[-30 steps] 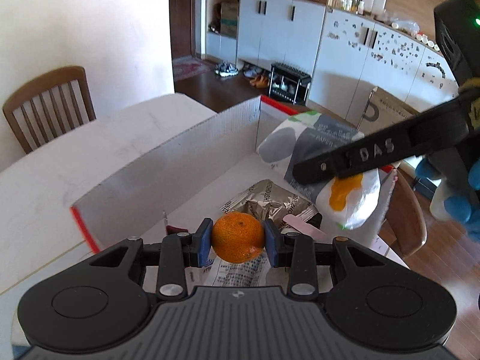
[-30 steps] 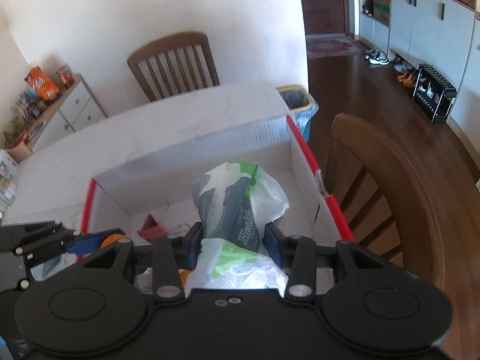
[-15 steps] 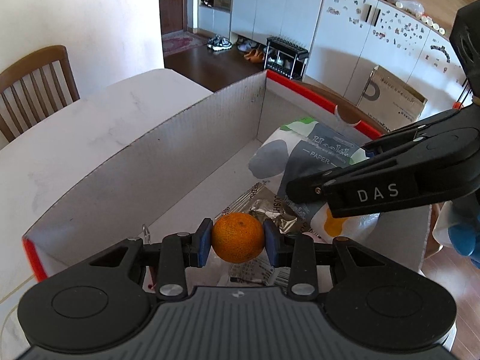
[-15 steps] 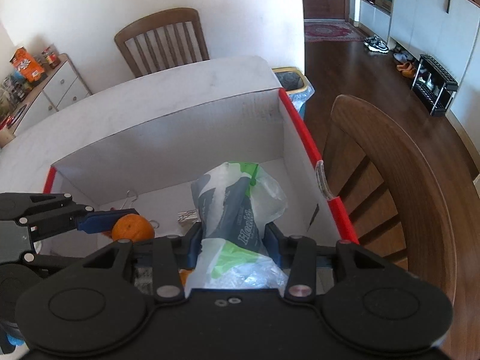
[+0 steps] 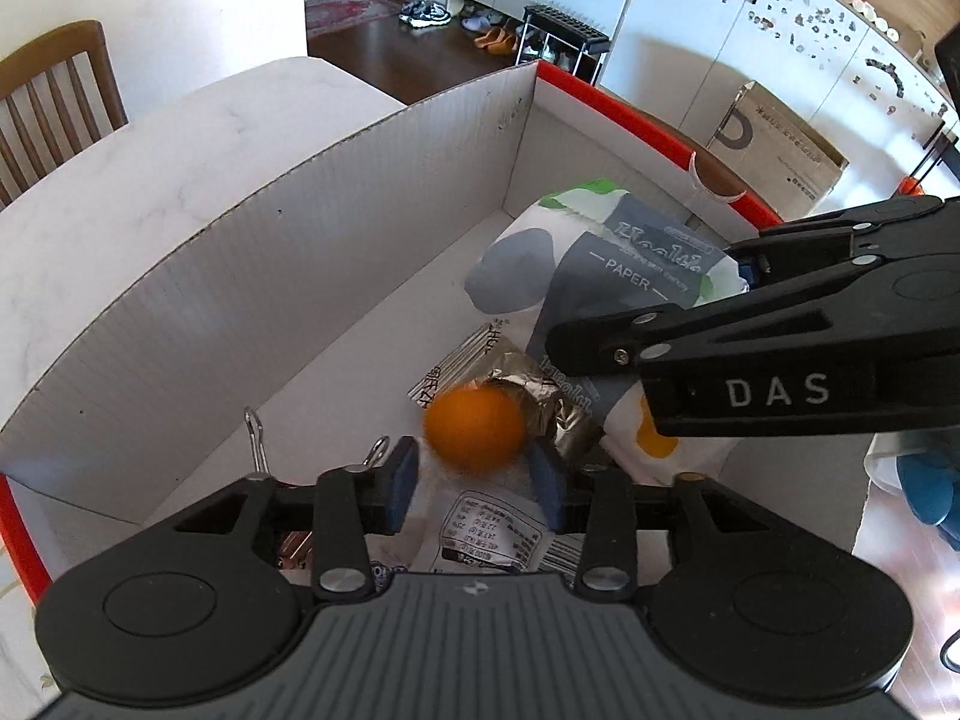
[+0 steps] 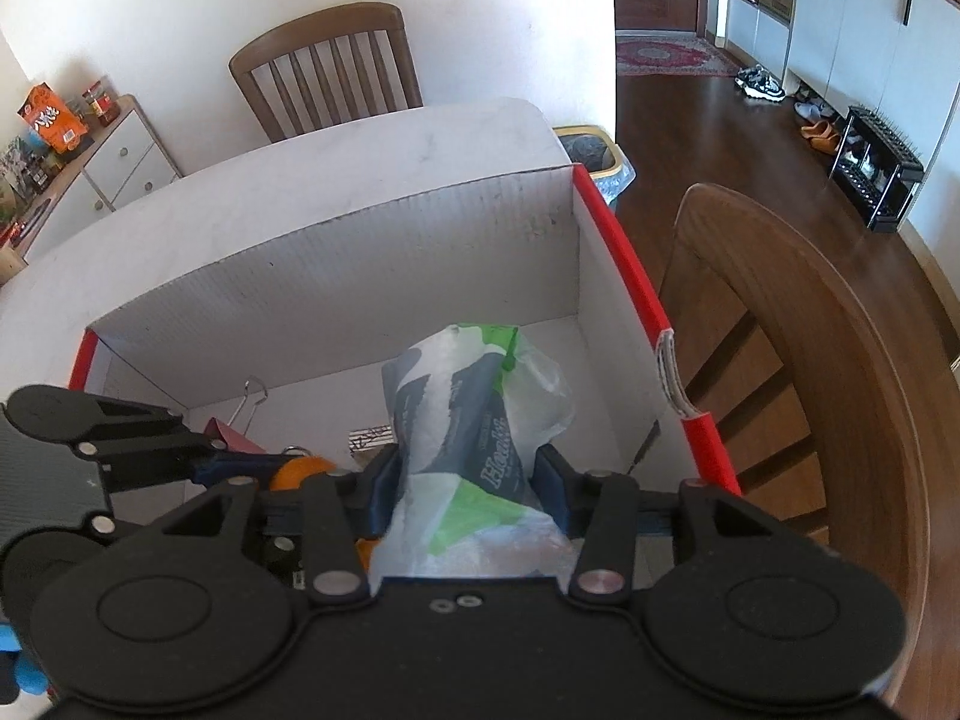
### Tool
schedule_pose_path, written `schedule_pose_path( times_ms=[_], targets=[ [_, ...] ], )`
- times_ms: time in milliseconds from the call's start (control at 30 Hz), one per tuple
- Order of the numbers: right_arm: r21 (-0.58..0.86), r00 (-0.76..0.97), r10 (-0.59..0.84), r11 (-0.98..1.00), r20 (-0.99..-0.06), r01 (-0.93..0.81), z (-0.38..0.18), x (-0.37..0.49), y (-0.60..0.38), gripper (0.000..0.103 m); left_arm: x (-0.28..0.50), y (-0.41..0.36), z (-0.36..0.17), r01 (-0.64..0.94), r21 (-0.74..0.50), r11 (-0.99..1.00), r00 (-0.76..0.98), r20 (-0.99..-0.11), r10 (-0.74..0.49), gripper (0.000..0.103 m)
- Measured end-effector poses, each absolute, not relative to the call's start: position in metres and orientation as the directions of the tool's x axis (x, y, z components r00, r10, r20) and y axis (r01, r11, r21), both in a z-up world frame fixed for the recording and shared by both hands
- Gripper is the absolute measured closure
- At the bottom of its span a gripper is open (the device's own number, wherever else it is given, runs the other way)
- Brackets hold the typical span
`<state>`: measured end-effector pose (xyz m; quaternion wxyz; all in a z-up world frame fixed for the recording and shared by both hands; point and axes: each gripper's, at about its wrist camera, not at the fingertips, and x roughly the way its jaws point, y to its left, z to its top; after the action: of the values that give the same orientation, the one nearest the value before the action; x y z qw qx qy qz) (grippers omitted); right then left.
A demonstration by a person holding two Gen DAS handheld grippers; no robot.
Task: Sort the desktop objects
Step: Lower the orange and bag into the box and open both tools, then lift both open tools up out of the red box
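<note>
Orange (image 5: 474, 427) round, motion-blurred (free of the pads) over box (image 5: 240, 276)

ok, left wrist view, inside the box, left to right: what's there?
Silver binder-clip handle → round orange fruit → crumpled silver foil wrapper → grey-and-white tissue-paper pack, with the right gripper.

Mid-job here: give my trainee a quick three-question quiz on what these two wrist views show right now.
1. True or false: the orange is clamped tight between the left tool's pads.
2. What lies between the right tool's pads? A) tissue pack B) binder clip C) foil wrapper
3. Name the container under both tools.

Key:
1. False. The jaws are opening; the blurred orange sits clear of the pads.
2. A, the tissue pack; those jaws are opening too.
3. The cardboard box with the red rim.
</note>
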<state>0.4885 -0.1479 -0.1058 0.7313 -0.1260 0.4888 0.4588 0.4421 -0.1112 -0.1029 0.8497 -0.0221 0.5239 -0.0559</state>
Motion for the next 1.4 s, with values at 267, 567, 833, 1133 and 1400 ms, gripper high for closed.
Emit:
schedule_pose_path(
  times_ms=[267, 567, 833, 1133, 1400],
  targets=[
    [0.262, 0.104, 0.552, 0.543, -0.828, -0.798, -0.1, 0.487, -0.152, 0.049, 0.424, -0.112, -0.088, 0.046, -0.1, 0.994, 0.503, -0.857, -0.109, 0.04],
    [0.254, 0.117, 0.573, 0.525, -0.811, -0.812, -0.085, 0.482, -0.168, 0.039, 0.396, -0.109, -0.067, 0.001, -0.116, 0.993, 0.583, -0.807, -0.095, 0.04],
    [0.273, 0.096, 0.616, 0.477, -0.782, -0.835, -0.064, 0.471, -0.186, 0.034, 0.366, -0.1, -0.046, -0.056, -0.147, 0.988, 0.633, -0.77, -0.078, 0.04],
    [0.295, 0.074, 0.678, 0.412, -0.732, -0.862, -0.04, 0.447, -0.206, 0.026, 0.335, -0.098, -0.026, -0.084, -0.138, 0.987, 0.68, -0.732, -0.044, 0.034],
    [0.302, 0.08, 0.711, 0.395, -0.698, -0.867, -0.03, 0.428, -0.223, 0.023, 0.309, -0.103, -0.009, -0.081, -0.097, 0.992, 0.714, -0.7, -0.01, 0.021]
  ],
)
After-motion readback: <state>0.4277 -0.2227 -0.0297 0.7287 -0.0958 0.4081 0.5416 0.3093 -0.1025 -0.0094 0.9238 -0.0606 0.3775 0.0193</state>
